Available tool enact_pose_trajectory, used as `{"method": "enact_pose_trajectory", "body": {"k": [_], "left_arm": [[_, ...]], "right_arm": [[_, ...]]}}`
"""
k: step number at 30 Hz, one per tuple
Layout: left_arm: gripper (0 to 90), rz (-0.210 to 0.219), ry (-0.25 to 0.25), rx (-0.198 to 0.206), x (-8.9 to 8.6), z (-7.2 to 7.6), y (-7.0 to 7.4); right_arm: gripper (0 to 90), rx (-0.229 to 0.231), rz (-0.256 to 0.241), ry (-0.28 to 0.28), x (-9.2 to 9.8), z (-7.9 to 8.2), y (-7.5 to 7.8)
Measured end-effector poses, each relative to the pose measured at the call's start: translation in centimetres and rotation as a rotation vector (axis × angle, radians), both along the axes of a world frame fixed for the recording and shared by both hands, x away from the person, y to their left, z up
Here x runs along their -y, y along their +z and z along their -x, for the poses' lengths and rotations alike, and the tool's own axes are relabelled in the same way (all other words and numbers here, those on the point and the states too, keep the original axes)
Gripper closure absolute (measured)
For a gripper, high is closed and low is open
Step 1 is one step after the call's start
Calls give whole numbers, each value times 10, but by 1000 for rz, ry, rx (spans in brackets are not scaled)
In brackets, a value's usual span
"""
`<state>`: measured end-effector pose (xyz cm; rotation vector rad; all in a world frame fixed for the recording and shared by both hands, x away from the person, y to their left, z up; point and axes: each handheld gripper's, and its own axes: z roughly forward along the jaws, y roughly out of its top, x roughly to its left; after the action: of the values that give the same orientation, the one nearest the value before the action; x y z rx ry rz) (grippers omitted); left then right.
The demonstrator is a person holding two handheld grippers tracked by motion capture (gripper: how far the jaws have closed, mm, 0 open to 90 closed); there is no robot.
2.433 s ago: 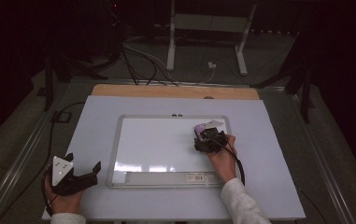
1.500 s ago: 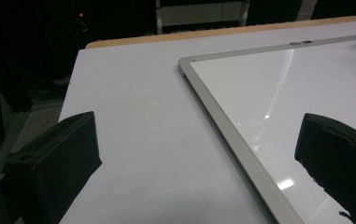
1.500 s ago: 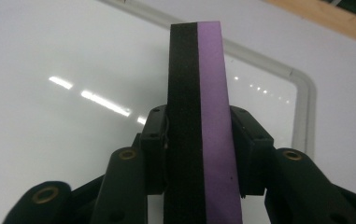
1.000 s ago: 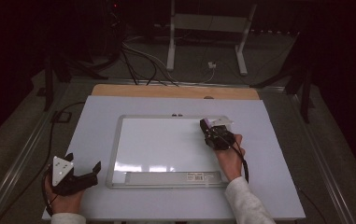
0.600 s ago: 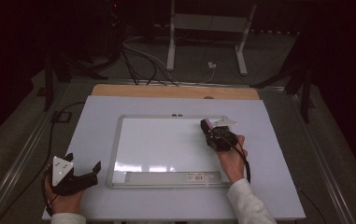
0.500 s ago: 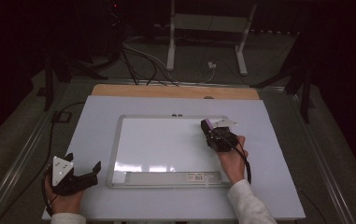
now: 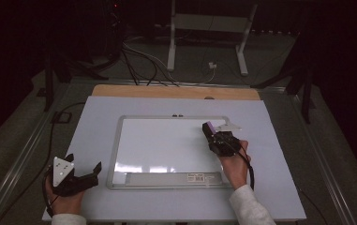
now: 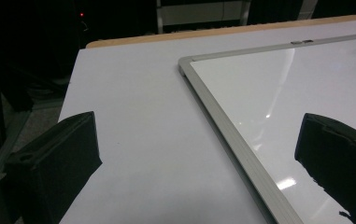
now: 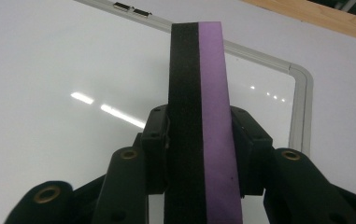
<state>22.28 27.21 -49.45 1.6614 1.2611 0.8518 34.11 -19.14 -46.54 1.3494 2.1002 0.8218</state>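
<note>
Two grippers are at work over a pale table top [image 7: 96,122] on which a whiteboard [image 7: 162,145] lies flat inside its silver frame. On the right side of the scene, the right gripper [image 7: 212,133] is clamped on an eraser [image 7: 208,128], a slim block with one black layer and one purple layer; in the right gripper view the eraser [image 9: 199,116] stands on edge between the jaws, which press against both of its long sides, with the black layer to the left and the purple layer to the right. The eraser is over the far right part of the whiteboard, close to its rounded far right corner, and whether its far end touches the white surface cannot be told. Just beyond it, a grey three-cornered plate [image 7: 227,126] lies over the frame. The person's right hand [image 7: 234,166] grips the tool from the near side, a pale sleeve at the wrist. At the near left corner of the table, well apart from the eraser, the left gripper [image 7: 85,176] rests in the left hand [image 7: 63,201] with its jaws spread wide and nothing between them; in the left gripper view they straddle bare table and the left edge of the whiteboard frame [image 8: 227,135]. A wooden strip [image 7: 176,92] runs along the far edge of the table.
</note>
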Motion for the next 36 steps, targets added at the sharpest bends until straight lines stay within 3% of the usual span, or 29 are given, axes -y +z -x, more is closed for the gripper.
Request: {"method": "enact_pose_trajectory", "body": {"k": [15, 36], "left_arm": [[7, 1, 4, 7, -1, 0, 1], [7, -1, 7, 8, 0, 1, 1]], "right_arm": [[631, 10, -47, -11, 8, 20, 0], [631, 23, -53, -57, 30, 43, 5]]}}
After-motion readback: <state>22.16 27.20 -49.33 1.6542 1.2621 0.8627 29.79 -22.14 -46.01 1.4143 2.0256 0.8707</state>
